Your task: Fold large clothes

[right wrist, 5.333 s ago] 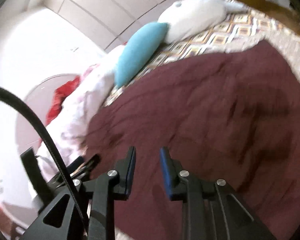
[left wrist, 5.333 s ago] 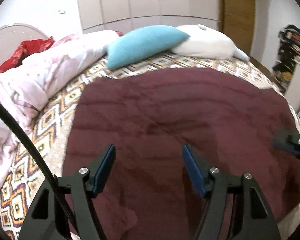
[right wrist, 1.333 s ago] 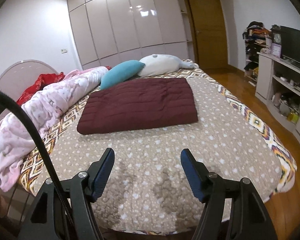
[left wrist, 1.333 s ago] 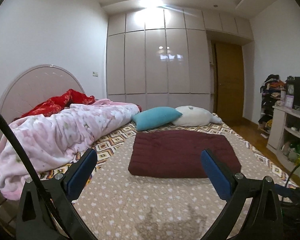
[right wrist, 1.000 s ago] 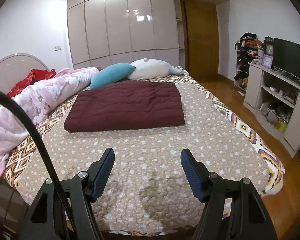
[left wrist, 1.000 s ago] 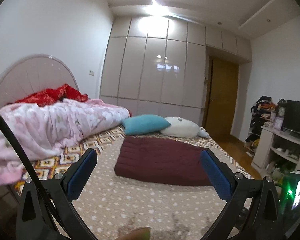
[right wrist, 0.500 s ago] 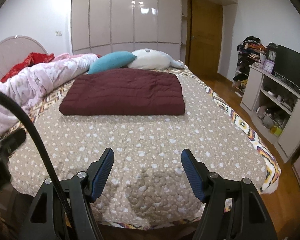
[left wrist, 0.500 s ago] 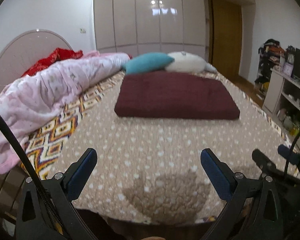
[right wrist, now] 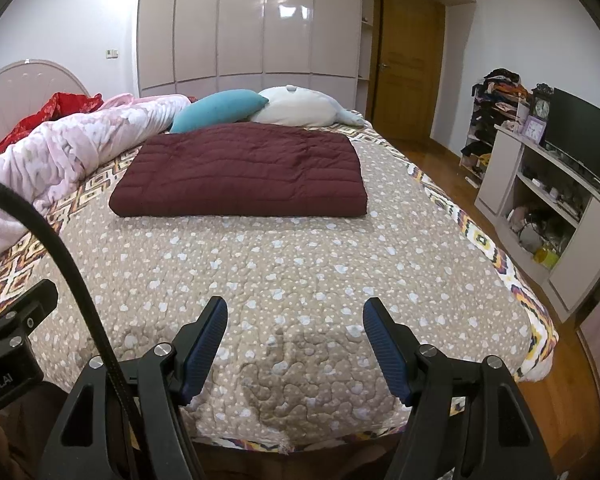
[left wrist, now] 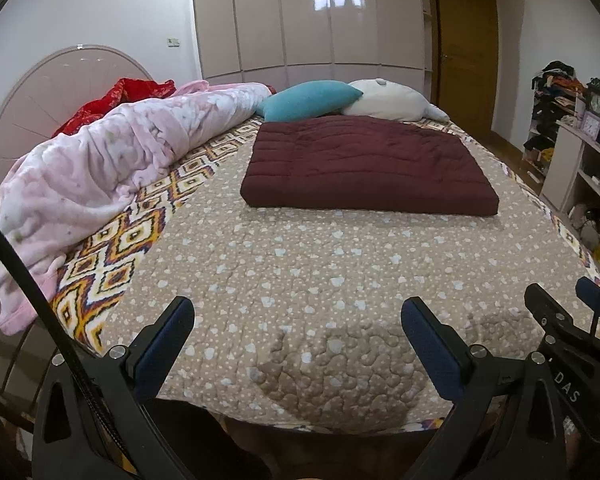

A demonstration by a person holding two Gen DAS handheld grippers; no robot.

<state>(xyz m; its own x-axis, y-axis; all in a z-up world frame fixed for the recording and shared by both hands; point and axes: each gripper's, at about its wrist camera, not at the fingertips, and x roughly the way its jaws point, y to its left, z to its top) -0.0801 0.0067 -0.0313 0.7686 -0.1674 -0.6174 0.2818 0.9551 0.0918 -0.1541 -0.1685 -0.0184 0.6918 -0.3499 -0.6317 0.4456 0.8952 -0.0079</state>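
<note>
A folded maroon quilted garment (left wrist: 368, 166) lies flat as a thick rectangle on the far half of the bed (left wrist: 300, 272); it also shows in the right wrist view (right wrist: 240, 172). My left gripper (left wrist: 296, 312) is open and empty, held over the bed's near edge, well short of the garment. My right gripper (right wrist: 294, 310) is open and empty, also over the near edge, and it appears at the right of the left wrist view (left wrist: 560, 320).
A rumpled pink blanket (left wrist: 100, 160) runs along the bed's left side. A blue pillow (left wrist: 308, 100) and a white pillow (left wrist: 388, 100) lie behind the garment. A shelf unit with a TV (right wrist: 560, 184) stands to the right. Wardrobes (right wrist: 244, 20) and a door (right wrist: 404, 60) lie beyond.
Both grippers let go of the maroon garment and pulled back from it to the foot of the bed. In the last second they tilted down a little; the garment lies still.
</note>
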